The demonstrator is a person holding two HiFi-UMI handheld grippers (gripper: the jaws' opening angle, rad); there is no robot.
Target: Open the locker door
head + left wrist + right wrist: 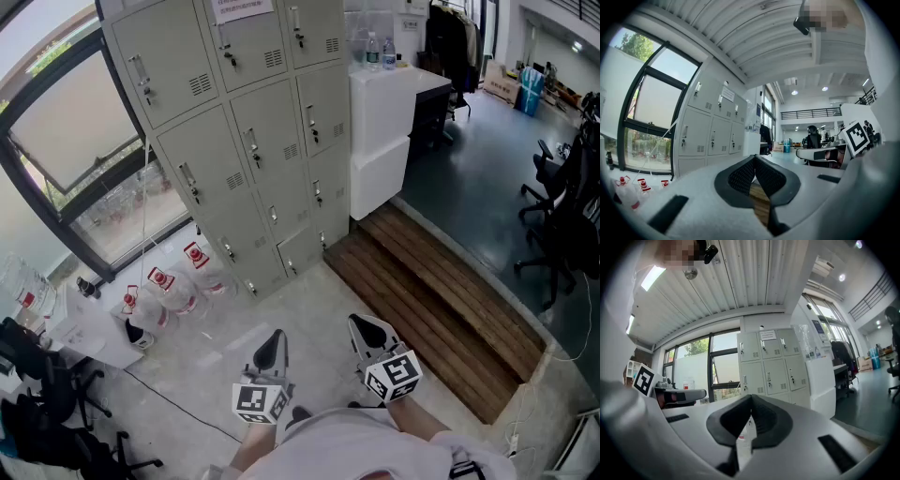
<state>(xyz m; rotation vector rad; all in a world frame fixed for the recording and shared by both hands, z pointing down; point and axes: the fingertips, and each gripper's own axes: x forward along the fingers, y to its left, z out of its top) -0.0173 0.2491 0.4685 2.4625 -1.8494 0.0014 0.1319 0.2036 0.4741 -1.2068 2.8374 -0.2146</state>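
Concrete floor [314,309] before grey lockers [253,141], bottles [173,286] alongside; left tongs [276,339] and right tongs [364,326] closed, empty.

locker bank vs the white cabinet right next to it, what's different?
The locker bank is grey and split into many small doors with handles and vent slots. The white cabinet is plain white, with one seam across its front. The locker bank stands taller, while the white cabinet stops lower and carries bottles on top. Shared: they stand side by side facing the same way, and every door in view is shut.
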